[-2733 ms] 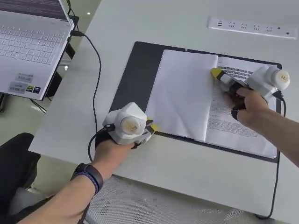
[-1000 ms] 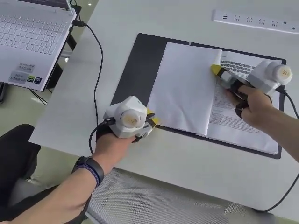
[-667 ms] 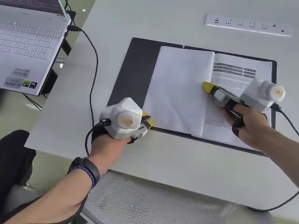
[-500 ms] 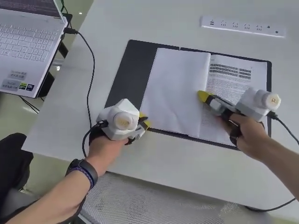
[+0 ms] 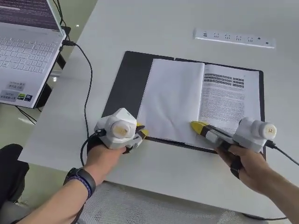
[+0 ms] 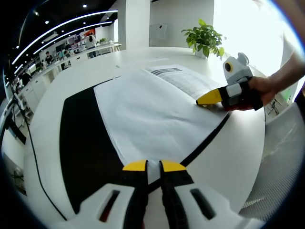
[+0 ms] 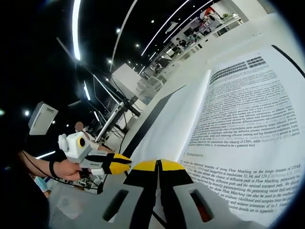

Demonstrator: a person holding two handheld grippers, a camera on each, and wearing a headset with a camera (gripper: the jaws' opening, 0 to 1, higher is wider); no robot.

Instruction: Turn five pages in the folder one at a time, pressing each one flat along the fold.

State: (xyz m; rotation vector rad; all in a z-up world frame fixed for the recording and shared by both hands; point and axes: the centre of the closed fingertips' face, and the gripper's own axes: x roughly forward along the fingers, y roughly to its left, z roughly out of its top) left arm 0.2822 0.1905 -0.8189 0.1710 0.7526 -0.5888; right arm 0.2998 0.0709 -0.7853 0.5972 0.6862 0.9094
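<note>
Folder (image 5: 126, 79) lies open on the bench (image 5: 163, 28); we judge its pages thin and floppy, best pinched at an outer corner of the printed page (image 5: 229, 102), with left hand-held gripper (image 5: 140, 131) and right hand-held gripper (image 5: 195, 125) both pressed together.

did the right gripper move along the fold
Yes: the right gripper has slid down the fold of the folder, from its far edge to its near edge.

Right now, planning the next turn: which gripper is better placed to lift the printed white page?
Right. The right gripper rests at the fold's foot beside the printed white page; the left gripper sits at the lower-left edge of the black folder.
</note>
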